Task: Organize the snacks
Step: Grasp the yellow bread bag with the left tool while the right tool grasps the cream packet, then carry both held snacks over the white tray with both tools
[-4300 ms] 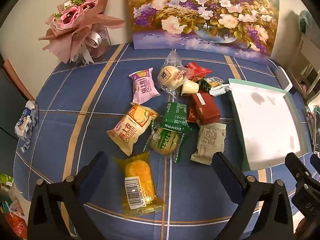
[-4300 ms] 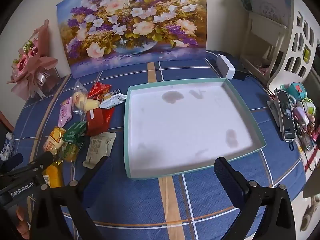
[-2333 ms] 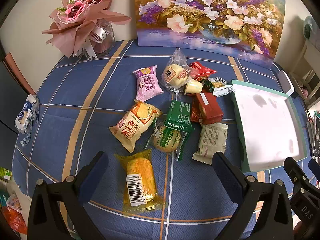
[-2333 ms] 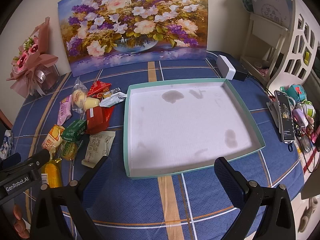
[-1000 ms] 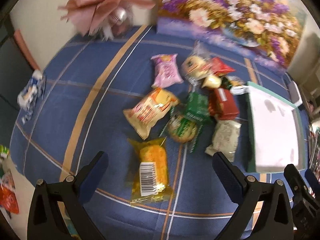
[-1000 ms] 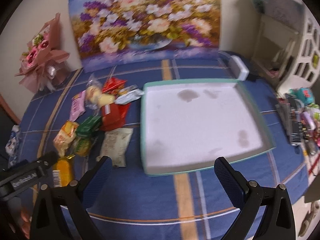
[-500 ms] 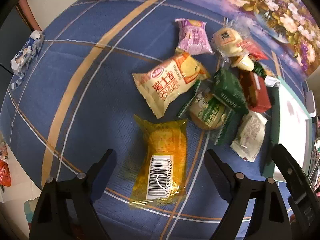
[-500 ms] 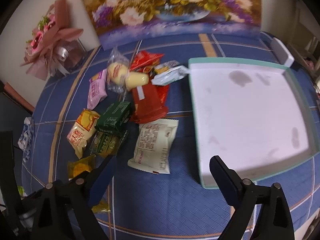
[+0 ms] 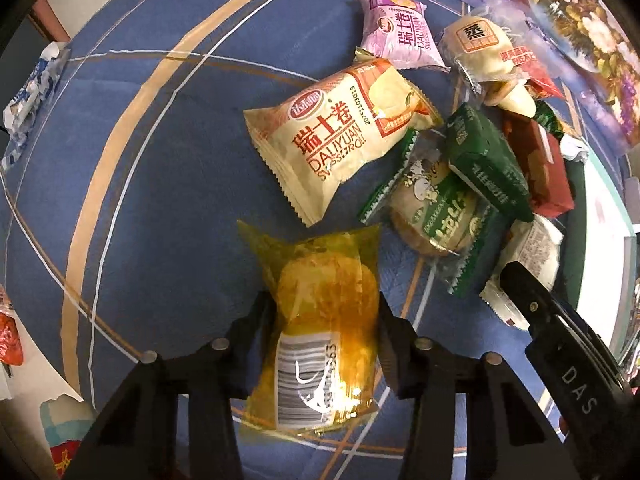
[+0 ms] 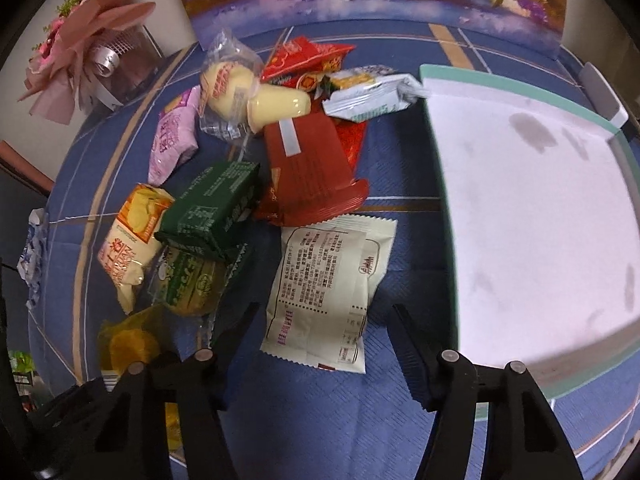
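Left tongs (image 9: 322, 312) are clamped on the clear yellow plastic-wrapped cake w/ the barcode label (image 9: 320, 320), fingers pressing both long sides; the pack lies on the blue plaid-cloth surface (image 9: 160, 160), nearest of the heap. Right tongs (image 10: 320, 320) are apart, holding nothing, straddling the lower end of the cream-white flat snack packet w/ printed text (image 10: 332, 280).

Probably step 1: get the yellow cake into the shallow white tray w/ teal rim (image 10: 472, 74), which has nothing in it yet.

How to do it well:
- Soft cake, slippery film, so grip just firm enough; crushing looks easy.
- Lift straight up before going sideways; the pack's far end sits just beside the cream-and-orange swiss-roll packet (image 9: 340, 136) and near the green-and-clear round biscuit pack (image 9: 436, 216).
- Right tongs: close on the packet's body, not only the crimped edge.

Room & edges:
- The tray is beyond the heap from the left tongs, and the right tongs are between, so carry high and take turns.
- Clear the raised teal rim before letting go.
- Open cloth lies left of the heap; near surface edge is close below both tongs.
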### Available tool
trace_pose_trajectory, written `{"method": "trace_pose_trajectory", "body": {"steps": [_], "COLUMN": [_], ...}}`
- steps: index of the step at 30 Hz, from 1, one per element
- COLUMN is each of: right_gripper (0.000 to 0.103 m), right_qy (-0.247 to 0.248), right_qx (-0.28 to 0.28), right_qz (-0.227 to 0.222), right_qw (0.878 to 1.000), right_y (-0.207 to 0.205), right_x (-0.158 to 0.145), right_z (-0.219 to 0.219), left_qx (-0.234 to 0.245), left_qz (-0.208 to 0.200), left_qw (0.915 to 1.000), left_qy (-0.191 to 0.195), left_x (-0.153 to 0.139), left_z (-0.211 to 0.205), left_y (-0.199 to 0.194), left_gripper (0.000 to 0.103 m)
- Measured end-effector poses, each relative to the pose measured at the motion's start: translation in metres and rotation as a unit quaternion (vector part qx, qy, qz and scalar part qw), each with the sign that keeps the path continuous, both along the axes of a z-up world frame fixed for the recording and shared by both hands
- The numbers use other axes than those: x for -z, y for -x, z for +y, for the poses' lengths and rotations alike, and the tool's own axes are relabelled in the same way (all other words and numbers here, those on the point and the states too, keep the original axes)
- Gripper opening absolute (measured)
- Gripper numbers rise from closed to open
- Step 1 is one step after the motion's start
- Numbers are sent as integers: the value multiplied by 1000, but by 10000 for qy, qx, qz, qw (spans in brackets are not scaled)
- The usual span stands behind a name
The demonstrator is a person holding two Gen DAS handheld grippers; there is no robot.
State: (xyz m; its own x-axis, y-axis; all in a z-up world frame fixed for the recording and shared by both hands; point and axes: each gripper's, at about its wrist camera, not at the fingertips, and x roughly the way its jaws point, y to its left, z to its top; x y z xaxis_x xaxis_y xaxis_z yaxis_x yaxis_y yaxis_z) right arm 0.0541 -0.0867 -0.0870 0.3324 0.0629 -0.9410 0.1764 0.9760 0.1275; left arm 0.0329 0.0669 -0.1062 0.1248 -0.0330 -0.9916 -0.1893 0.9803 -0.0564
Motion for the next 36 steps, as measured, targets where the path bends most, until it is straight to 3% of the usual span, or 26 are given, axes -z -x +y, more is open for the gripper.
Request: {"method": "trace_pose_trajectory", "body": {"steps": [12,15,23,36], "right_gripper": [61,55,54,54], "right_qy": [595,681,455,228], "right_qx": [-96,-115,-50,127], "right_qz": [35,32,3,-471], "right_qw": [9982,9976,9990,9985], "right_y": [-19,-19,-12,11], "right_x": [14,15,-14,-68], "right_z": [21,23,17,4], "left_qx": [61,49,-98,-208], "left_qz": [-189,-208,-215,-1004], "left_qw": [9993,9993,9997,9947], "left_qy": [-320,-305,-117,-49], "left_x": [-12,-15,-22,-82], "left_z": [-9,-6,7,21], "left_y": [-30,-28,-23,-5], "left_gripper": [48,47,43,42]}}
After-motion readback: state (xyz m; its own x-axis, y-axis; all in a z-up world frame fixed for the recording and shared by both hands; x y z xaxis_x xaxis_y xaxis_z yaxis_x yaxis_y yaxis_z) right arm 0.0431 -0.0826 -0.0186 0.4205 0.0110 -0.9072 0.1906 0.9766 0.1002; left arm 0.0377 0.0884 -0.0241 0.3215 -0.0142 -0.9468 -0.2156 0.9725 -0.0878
